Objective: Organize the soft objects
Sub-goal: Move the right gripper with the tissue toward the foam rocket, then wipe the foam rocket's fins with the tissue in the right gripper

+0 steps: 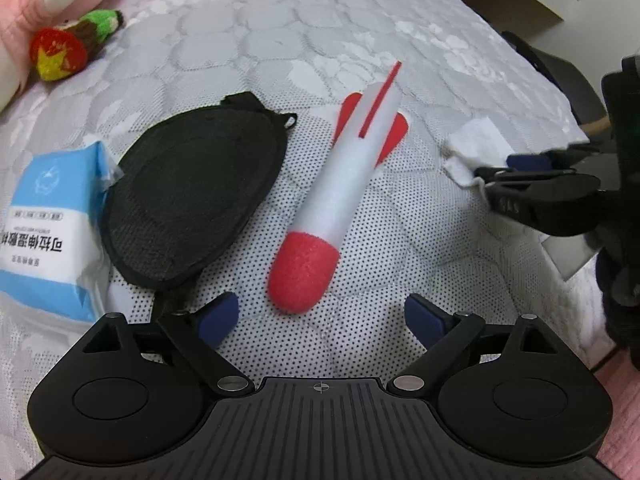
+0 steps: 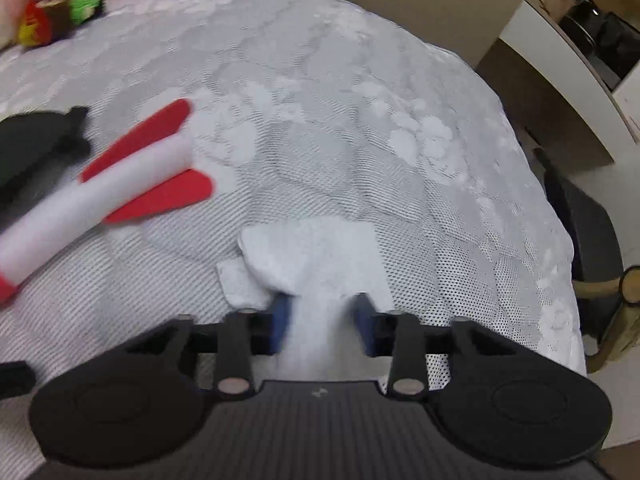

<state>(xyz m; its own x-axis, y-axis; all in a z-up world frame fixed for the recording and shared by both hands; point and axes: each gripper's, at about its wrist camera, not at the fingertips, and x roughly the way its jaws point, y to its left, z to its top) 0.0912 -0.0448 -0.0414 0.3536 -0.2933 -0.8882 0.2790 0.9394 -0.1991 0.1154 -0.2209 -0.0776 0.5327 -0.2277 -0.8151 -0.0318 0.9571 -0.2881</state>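
A white foam rocket (image 1: 352, 184) with a red nose and red fins lies on the quilted mattress (image 1: 280, 40). Its nose sits just ahead of my left gripper (image 1: 320, 308), which stands wide open and touches nothing. Left of the rocket lies a black fabric eye mask (image 1: 188, 192), and beyond that a blue-and-white pack of cotton wipes (image 1: 48, 232). My right gripper (image 2: 323, 320) is shut on a white cloth pad (image 2: 316, 256) near the mattress's right edge; the pad bunches between the blue pads (image 2: 280, 320). In the left wrist view that right gripper (image 1: 492, 172) pinches the same pad (image 1: 476, 148).
A red, yellow and green knitted toy (image 1: 72, 44) rests against a pink plush (image 1: 24, 8) at the far left. The mattress drops off on the right, where a dark chair (image 2: 580, 220) and a pale desk (image 2: 560, 60) stand.
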